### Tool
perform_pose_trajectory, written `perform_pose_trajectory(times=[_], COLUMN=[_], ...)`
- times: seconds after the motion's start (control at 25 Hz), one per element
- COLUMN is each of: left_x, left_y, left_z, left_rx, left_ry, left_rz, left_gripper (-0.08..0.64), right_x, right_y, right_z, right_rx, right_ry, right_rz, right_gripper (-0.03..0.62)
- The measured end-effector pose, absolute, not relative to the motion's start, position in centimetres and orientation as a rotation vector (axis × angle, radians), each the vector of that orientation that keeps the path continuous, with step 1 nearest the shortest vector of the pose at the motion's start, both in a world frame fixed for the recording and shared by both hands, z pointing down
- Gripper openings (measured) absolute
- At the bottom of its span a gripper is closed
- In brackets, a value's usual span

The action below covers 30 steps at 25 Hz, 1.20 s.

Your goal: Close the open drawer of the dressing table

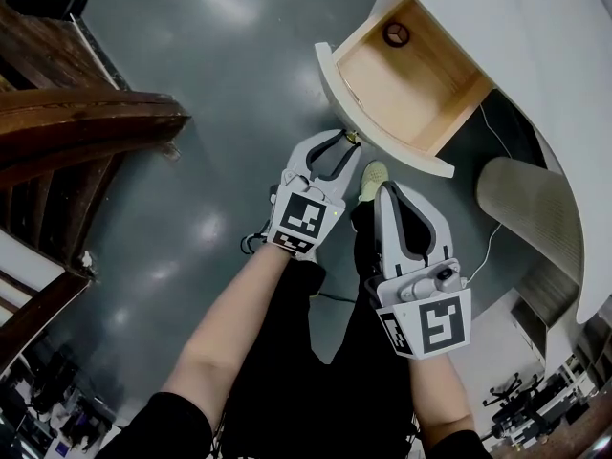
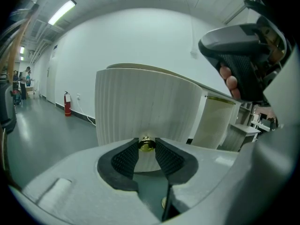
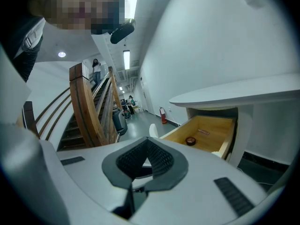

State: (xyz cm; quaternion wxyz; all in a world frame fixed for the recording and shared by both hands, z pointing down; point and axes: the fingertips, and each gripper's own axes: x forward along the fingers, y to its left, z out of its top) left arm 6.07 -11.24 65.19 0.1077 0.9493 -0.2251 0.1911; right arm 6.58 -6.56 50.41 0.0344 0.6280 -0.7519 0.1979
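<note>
The white dressing table [image 1: 535,55] has its drawer [image 1: 406,79] pulled out, wooden inside, with a small dark round thing [image 1: 396,33] in its back corner. On the drawer's ribbed curved front [image 2: 145,102] sits a small gold knob [image 2: 146,146]. My left gripper [image 1: 346,139] is right at that front. In the left gripper view my left gripper [image 2: 146,140] stands open, with the knob in the narrow gap at its tips. My right gripper [image 1: 383,190] hangs lower and nearer me, beside the left one. Its tips [image 3: 147,142] are shut together with nothing in them, and it faces the drawer [image 3: 206,128] from the side.
A dark wooden stair rail [image 1: 86,127] fills the left. A ribbed beige stool [image 1: 531,213] stands under the table, with a thin cable [image 1: 488,247] beside it. My legs and a shoe [image 1: 373,178] are below the grippers on the grey floor [image 1: 220,75].
</note>
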Motion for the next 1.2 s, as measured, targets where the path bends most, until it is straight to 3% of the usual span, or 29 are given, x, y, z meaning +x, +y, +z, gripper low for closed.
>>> perform_pose_trajectory(times=[1.2], left_x=[19.4], left_y=[-19.4], left_z=[64.5], left_rx=[2.848], left_ry=[-0.664], left_rz=[0.426], left_gripper=[0.107], right_x=[18.4], right_y=[-10.5], right_z=[53.1], right_rx=[2.086], right_ry=[-2.2], right_rz=[0.634], right_gripper=[0.015])
